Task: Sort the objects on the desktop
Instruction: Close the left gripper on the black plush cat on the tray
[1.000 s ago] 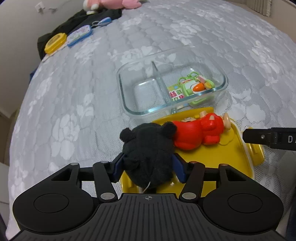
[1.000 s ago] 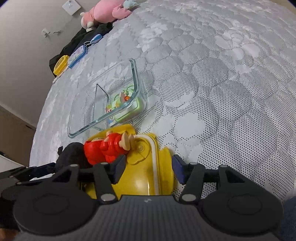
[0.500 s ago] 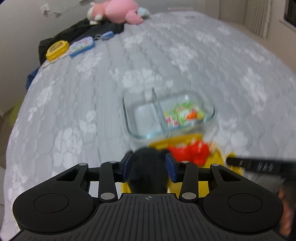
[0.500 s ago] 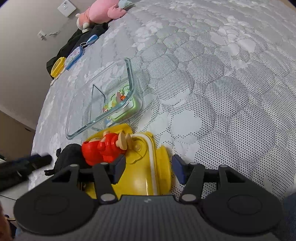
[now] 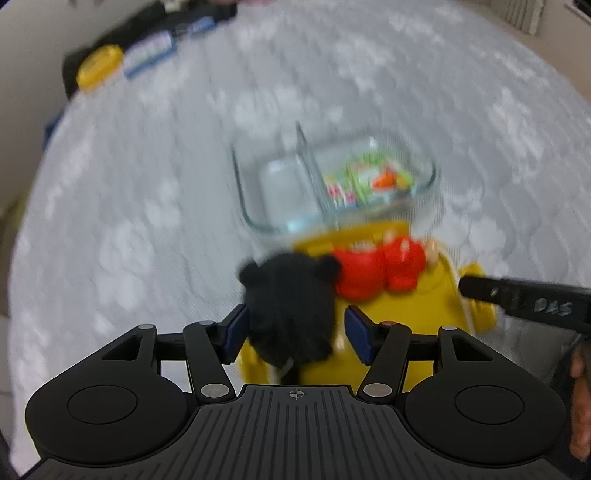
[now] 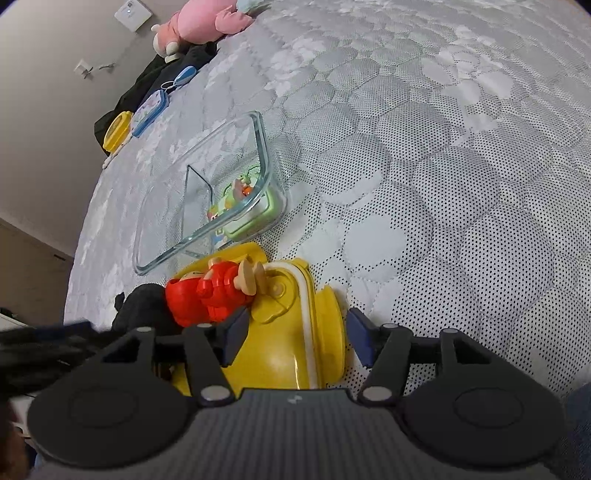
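Observation:
A black plush toy [image 5: 291, 310] lies on the near end of a yellow lidded box [image 5: 417, 310], between the jaws of my left gripper [image 5: 295, 332]. Those jaws are opening, and a gap shows at the right pad. A red toy figure [image 5: 380, 269] lies on the box lid just beyond the plush. My right gripper [image 6: 295, 334] straddles the other end of the yellow box [image 6: 288, 343] with its pads against it. Behind stands a two-compartment glass container [image 5: 243, 192] with a green toy [image 5: 373, 181] in its right compartment. The left wrist view is blurred.
All of this rests on a grey quilted bed. At its far edge lie a pink plush [image 6: 207, 26], black clothing [image 6: 159, 74], a blue-rimmed case [image 6: 149, 112] and a yellow round case [image 6: 116, 131]. A person's hand [image 5: 580, 398] shows at the right edge.
My left gripper's jaws narrowed on the black plush as the view pulled back, and now they stand wider with the view closer again. The plush still lies on the box. The right gripper kept still.

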The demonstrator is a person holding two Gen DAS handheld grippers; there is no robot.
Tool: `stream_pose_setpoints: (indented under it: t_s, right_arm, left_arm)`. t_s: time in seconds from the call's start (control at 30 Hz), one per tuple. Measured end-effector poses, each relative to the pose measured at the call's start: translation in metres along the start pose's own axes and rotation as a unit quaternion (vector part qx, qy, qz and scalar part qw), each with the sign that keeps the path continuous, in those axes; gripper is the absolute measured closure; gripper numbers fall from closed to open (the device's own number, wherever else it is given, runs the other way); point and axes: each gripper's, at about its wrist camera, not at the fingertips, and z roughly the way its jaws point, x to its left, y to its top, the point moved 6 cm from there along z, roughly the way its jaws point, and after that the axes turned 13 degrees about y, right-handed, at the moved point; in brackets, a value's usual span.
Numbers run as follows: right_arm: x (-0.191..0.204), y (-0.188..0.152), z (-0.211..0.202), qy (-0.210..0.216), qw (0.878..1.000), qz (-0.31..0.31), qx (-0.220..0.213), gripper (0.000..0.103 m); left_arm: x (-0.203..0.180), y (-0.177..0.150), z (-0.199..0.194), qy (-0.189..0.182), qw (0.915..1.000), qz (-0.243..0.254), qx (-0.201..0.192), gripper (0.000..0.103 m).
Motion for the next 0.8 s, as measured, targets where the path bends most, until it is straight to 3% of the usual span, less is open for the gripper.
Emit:
stream_pose_setpoints:
  t_s: [0.03,0.07,0.1,0.2,0.27,0.4,0.53,0.6,0.63,0.67,0.8]
  right_arm:
    - [0.000,0.000,0.000,-0.001,1.000,0.000,0.001,0.041]
    - [-0.001,-0.001,0.001,-0.001,1.000,0.001,0.003,0.041]
    - [-0.001,-0.001,0.001,-0.001,1.000,0.002,0.004,0.041]
    - [-0.004,-0.001,0.003,-0.002,1.000,0.010,0.010,0.041]
    - [-0.006,-0.001,0.004,0.001,1.000,0.017,0.012,0.041]
    - [-0.006,-0.002,0.004,0.002,1.000,0.021,0.015,0.041]
    - [-0.007,-0.002,0.004,-0.001,1.000,0.020,0.016,0.041]
    - [-0.007,-0.002,0.004,-0.002,1.000,0.021,0.016,0.040]
    - [-0.008,-0.002,0.004,-0.002,1.000,0.022,0.016,0.040]
    - [-0.008,-0.002,0.004,-0.002,1.000,0.023,0.016,0.040]
    - [-0.009,-0.002,0.004,-0.001,0.999,0.027,0.017,0.040]
  left_arm:
    - [-0.003,-0.001,0.006,0.001,1.0000,0.001,0.001,0.022]
    - [-0.004,-0.001,0.010,0.009,0.9999,0.007,-0.007,0.021]
    - [-0.005,0.000,0.011,0.019,0.9996,0.013,-0.016,0.023]
    - [-0.002,0.003,0.014,0.043,0.9983,0.022,-0.032,0.043]
    - [0.003,0.004,0.015,0.041,0.9987,0.021,-0.024,0.042]
    - [0.006,0.002,0.017,0.045,0.9987,0.022,-0.009,0.029]
    - [0.001,-0.006,0.029,0.029,0.9987,0.009,0.040,0.028]
    - [-0.001,-0.011,0.035,0.016,0.9973,0.002,0.072,0.034]
    - [0.000,-0.011,0.035,0.013,0.9967,0.002,0.079,0.046]
    - [0.001,-0.011,0.033,0.014,0.9966,0.005,0.081,0.050]
    - [0.011,-0.006,0.016,0.000,0.9968,0.007,0.080,0.054]
